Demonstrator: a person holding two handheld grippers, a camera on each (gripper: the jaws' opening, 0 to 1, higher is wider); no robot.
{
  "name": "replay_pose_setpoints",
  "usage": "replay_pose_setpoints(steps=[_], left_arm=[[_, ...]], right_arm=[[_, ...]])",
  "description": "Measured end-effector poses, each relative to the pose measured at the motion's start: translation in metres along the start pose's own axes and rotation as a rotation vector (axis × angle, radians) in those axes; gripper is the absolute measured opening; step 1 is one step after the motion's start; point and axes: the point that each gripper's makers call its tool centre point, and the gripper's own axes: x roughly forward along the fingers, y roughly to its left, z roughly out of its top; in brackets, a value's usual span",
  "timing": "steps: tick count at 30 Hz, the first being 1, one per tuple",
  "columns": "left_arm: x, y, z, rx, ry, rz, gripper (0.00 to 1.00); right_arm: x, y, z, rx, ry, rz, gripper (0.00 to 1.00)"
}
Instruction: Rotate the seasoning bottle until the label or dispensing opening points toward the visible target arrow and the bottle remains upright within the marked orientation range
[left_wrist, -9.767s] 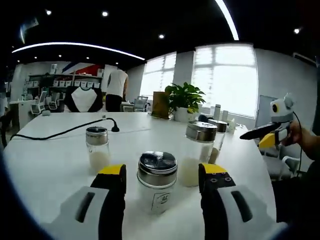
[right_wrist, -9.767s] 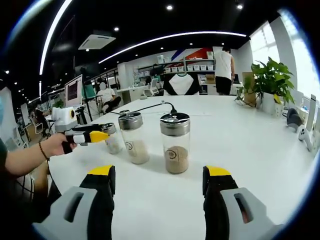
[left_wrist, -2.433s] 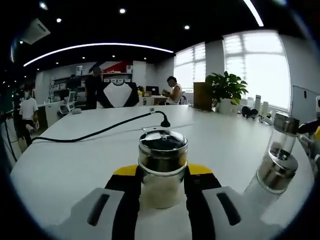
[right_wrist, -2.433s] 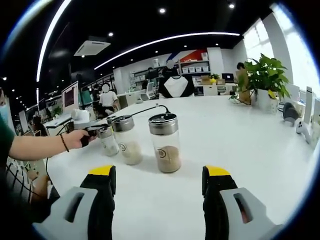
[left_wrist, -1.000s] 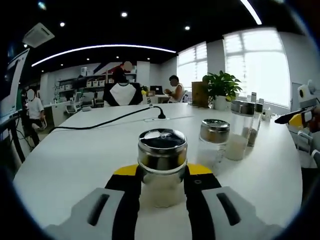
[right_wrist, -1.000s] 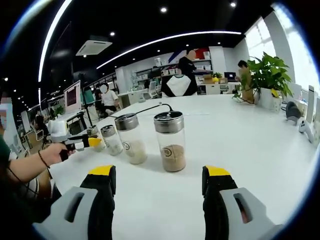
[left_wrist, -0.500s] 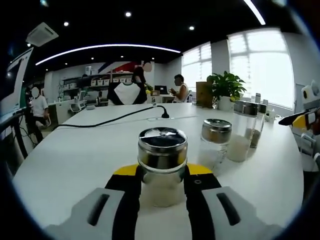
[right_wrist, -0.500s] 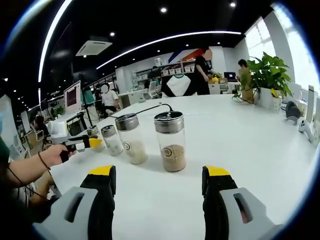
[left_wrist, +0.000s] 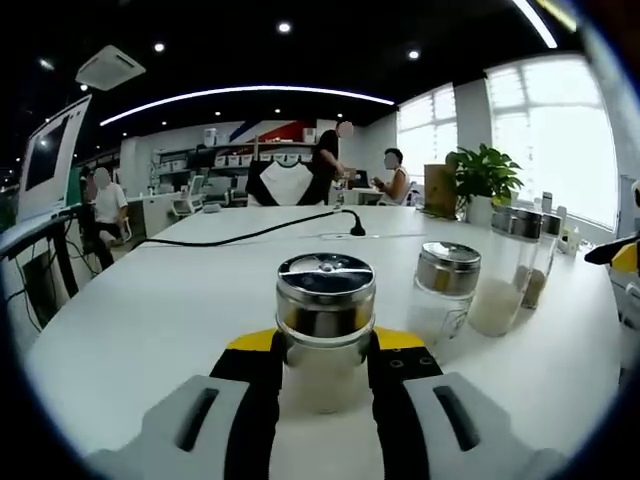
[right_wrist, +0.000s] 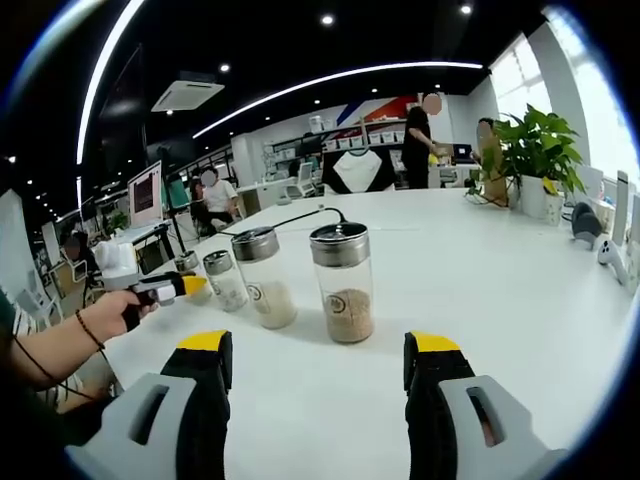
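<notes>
Seasoning bottle (left_wrist: 324, 325) turned since before, clamped in left tool (left_wrist: 322, 352); right tool (right_wrist: 318, 352) agape, bare.

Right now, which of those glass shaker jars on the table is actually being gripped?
The small seasoning bottle clamped between the left gripper jaws, at the row's end. The other three jars stand free on the table.

Open-plan office under a dark ceiling (left_wrist: 300, 50) with spotlights and a curved light strip (left_wrist: 250, 92). Bright windows (left_wrist: 560, 140) beside a potted plant (left_wrist: 482, 178). Long white table (left_wrist: 160, 310), black cable (left_wrist: 250, 233) across it. Shelving (right_wrist: 385, 130) along the far wall, monitor (right_wrist: 145, 185) at left.
</notes>
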Motion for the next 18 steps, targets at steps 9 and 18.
replay_pose_setpoints(steps=[9,18], left_arm=[[-0.0013,0.0013,-0.0006,-0.026,0.001,0.083,0.35],[-0.0008,0.0022,-0.0014,-0.038,0.01,0.103,0.35]], right_arm=[[0.001,0.0019,-0.0005,-0.003,0.002,0.006,0.7],[0.0038,0.0037,-0.0024,0.0,0.008,0.012,0.7]])
